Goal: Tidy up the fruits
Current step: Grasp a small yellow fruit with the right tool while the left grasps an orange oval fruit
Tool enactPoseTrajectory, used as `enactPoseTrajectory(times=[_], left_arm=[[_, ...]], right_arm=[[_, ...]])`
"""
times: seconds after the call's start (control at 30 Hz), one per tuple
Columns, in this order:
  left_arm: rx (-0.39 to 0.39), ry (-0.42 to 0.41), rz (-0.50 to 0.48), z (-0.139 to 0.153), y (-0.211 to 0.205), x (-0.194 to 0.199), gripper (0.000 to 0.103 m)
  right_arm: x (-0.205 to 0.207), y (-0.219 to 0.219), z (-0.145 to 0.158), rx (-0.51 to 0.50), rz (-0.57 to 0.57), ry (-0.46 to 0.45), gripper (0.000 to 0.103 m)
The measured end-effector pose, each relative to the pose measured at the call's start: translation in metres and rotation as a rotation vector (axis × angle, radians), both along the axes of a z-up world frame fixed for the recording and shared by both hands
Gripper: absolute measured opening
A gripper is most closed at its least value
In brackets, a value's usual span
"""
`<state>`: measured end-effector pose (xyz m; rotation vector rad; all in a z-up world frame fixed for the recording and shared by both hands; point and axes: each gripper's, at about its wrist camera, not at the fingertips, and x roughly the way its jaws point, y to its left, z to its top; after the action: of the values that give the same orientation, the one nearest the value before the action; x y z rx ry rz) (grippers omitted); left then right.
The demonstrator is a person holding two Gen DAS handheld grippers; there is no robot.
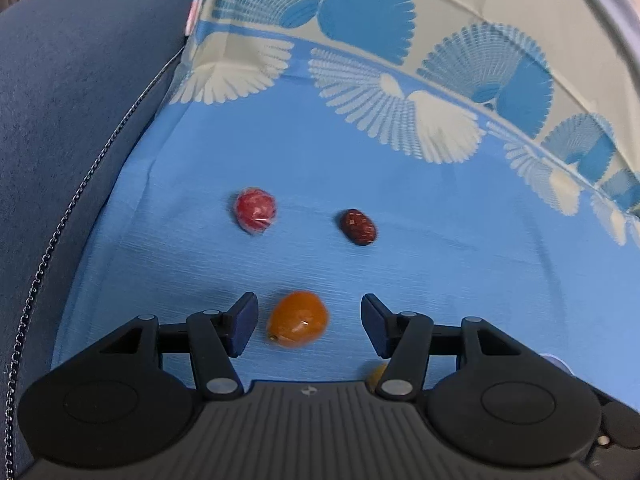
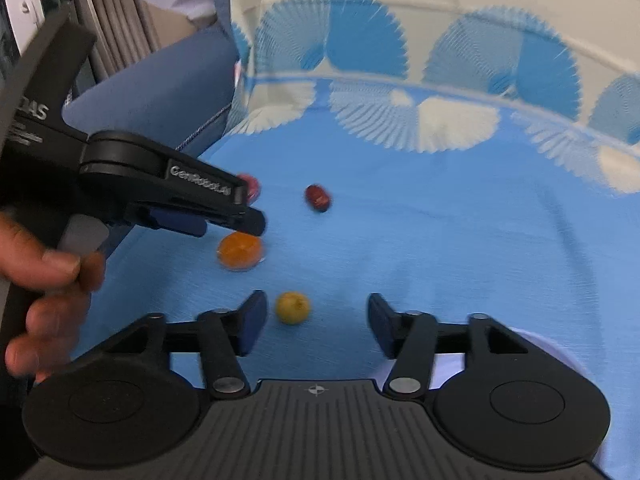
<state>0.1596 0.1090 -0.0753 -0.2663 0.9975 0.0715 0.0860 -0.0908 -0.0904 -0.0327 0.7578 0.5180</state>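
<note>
While both tongs stand apart and grip nothing, four small fruits lie on the blue cloth. The left tongs hang over the orange fruit, which sits between the pads without touching them. The right tongs hover by the yellow fruit, which lies nearer the left pad, untouched. Farther off rest a red wrapped fruit and a dark brown one, well apart. A hand holds the left tool.
</note>
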Motion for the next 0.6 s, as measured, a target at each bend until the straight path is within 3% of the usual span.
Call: enactPoseTrajectory(times=[0.27,0.33,0.4,0.53,0.6], left_arm=[[-0.002,0.057,-0.019,-0.011,-0.004,0.011,0.062],[0.004,0.07,-0.023,-0.014,-0.005,0.012,0.061],[0.015,0.085,-0.031,-0.017,-0.007,0.013,0.054],[0.056,0.101,-0.043,-0.02,-0.01,0.013,0.042],[0.045,0.098,-0.039,-0.02,-0.007,0.012,0.042]], right_arm=[[0.025,0.033,-0.027,-0.05,0.046,0.049,0.061],[0.027,0.037,-0.034,-0.065,0.058,0.061,0.038],[0.027,0.042,-0.038,-0.082,0.077,0.063,0.029],[0.019,0.049,-0.038,-0.124,0.105,0.022,0.028],[0.016,0.047,-0.036,-0.124,0.096,0.012,0.028]])
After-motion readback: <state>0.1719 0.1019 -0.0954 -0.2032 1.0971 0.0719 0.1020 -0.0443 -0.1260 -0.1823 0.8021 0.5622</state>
